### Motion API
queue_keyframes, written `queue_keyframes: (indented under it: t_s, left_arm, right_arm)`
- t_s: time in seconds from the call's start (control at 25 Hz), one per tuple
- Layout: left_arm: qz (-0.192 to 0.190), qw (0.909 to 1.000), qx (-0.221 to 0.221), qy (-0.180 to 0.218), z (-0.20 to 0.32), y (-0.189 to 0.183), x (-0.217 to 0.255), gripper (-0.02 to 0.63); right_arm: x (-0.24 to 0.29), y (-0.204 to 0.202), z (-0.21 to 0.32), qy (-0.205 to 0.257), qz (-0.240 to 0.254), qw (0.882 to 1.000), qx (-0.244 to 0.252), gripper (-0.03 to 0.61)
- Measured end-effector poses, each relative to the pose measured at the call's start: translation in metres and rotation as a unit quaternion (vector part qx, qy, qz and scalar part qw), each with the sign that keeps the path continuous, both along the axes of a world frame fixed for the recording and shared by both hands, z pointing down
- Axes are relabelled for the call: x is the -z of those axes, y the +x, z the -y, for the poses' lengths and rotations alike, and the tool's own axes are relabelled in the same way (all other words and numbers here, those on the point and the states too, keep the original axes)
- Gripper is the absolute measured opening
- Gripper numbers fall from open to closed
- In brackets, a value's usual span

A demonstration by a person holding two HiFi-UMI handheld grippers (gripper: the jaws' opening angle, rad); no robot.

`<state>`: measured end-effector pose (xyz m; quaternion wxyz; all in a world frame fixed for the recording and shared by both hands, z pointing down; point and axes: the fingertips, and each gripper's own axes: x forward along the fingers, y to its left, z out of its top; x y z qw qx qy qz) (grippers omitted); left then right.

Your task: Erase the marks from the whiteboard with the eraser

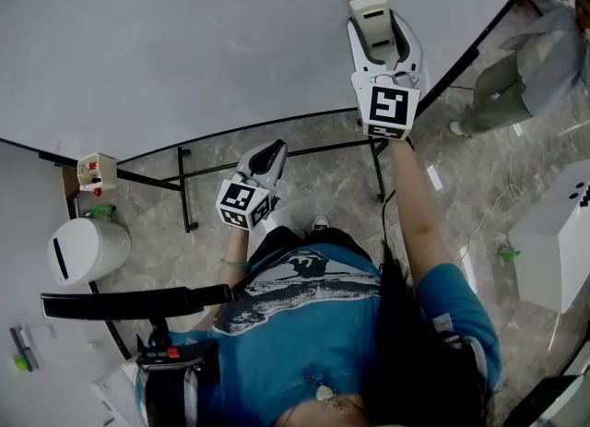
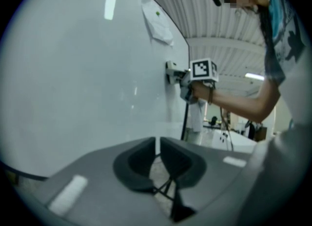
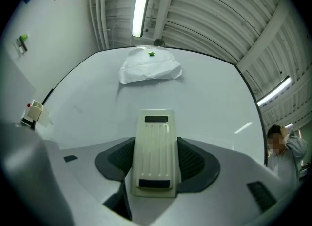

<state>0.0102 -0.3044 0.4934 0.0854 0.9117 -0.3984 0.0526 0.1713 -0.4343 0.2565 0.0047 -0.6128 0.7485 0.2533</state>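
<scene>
Right gripper (image 3: 155,159), fingers clamped on the cream eraser (image 3: 156,142), holds it against the whiteboard (image 1: 184,56); left gripper (image 2: 157,154) hangs lower, fingers nearly together, empty.

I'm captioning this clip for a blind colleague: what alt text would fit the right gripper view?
The right hand-held gripper is shut on a cream eraser, aimed at a whiteboard that fills the view. A crumpled white sheet sits near the board's top with a small green magnet on it; no marks show.
</scene>
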Motion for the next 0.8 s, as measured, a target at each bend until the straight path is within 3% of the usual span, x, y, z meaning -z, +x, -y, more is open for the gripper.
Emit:
queue_keyframes:
  t_s: [0.32,0.6,0.8]
  left_arm:
    - [-0.002,0.9998,0.02,-0.006,-0.006,-0.036,0.0,0.029]
    - [-0.005,0.9992,0.039,-0.008,-0.005,-0.068,-0.002,0.029]
    - [-0.007,0.999,0.044,-0.009,-0.004,-0.076,-0.003,0.029]
  right_arm:
    - [-0.047,-0.098,-0.008,-0.019,-0.082,0.996,0.028,0.262]
    - [-0.109,-0.181,-0.015,-0.064,-0.148,0.983,0.083,0.262]
    - [-0.125,-0.199,-0.016,-0.074,-0.151,0.982,0.084,0.262]
